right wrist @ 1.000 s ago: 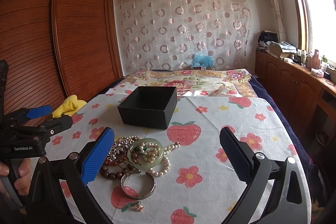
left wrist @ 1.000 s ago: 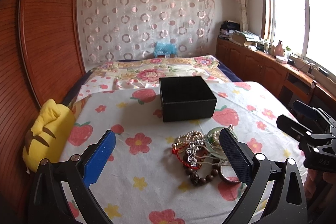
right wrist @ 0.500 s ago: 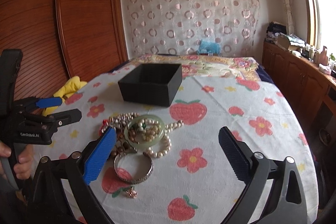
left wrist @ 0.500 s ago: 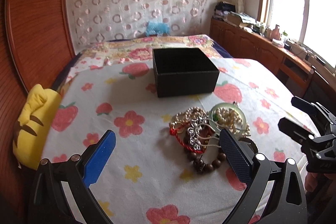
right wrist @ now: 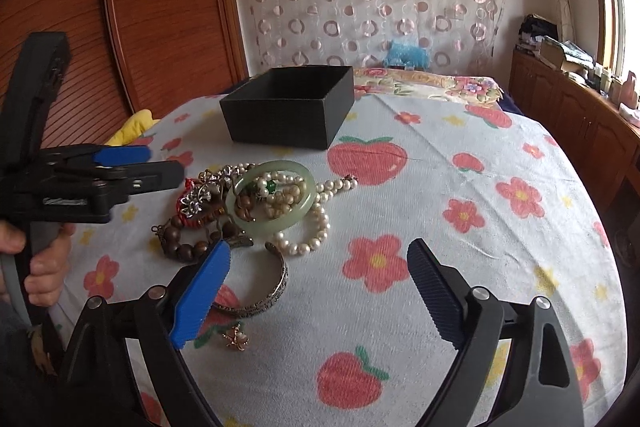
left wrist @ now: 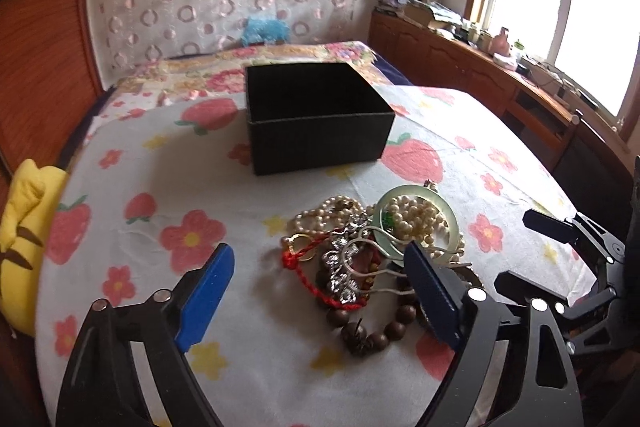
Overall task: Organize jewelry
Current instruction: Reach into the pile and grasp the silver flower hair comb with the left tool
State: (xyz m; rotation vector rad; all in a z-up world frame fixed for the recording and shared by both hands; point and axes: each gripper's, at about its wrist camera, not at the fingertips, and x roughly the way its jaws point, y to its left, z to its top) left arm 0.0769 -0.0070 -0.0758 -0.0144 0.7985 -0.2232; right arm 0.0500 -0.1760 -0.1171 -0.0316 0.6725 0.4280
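Note:
A heap of jewelry lies on the strawberry-print cloth: a pale green bangle (left wrist: 416, 223) (right wrist: 270, 201), a pearl string (right wrist: 316, 227), a red cord (left wrist: 316, 273), a dark wooden bead bracelet (left wrist: 362, 335) (right wrist: 182, 243), a silver bangle (right wrist: 262, 293) and a small gold charm (right wrist: 236, 337). An open black box (left wrist: 316, 117) (right wrist: 290, 107) stands behind the heap. My left gripper (left wrist: 320, 301) is open, low over the heap's near edge; it also shows in the right wrist view (right wrist: 156, 165). My right gripper (right wrist: 316, 293) is open and empty, just right of the heap.
A yellow plush toy (left wrist: 24, 239) lies at the table's left edge. A bed with a floral cover (left wrist: 256, 67) lies behind the table. A wooden wardrobe (right wrist: 160, 7) stands left and a wooden cabinet (left wrist: 480, 75) runs under the window on the right.
Both grippers have moved forward and down toward the jewelry heap, which now looks larger and closer. Both stay open. The jewelry and the box have not moved.

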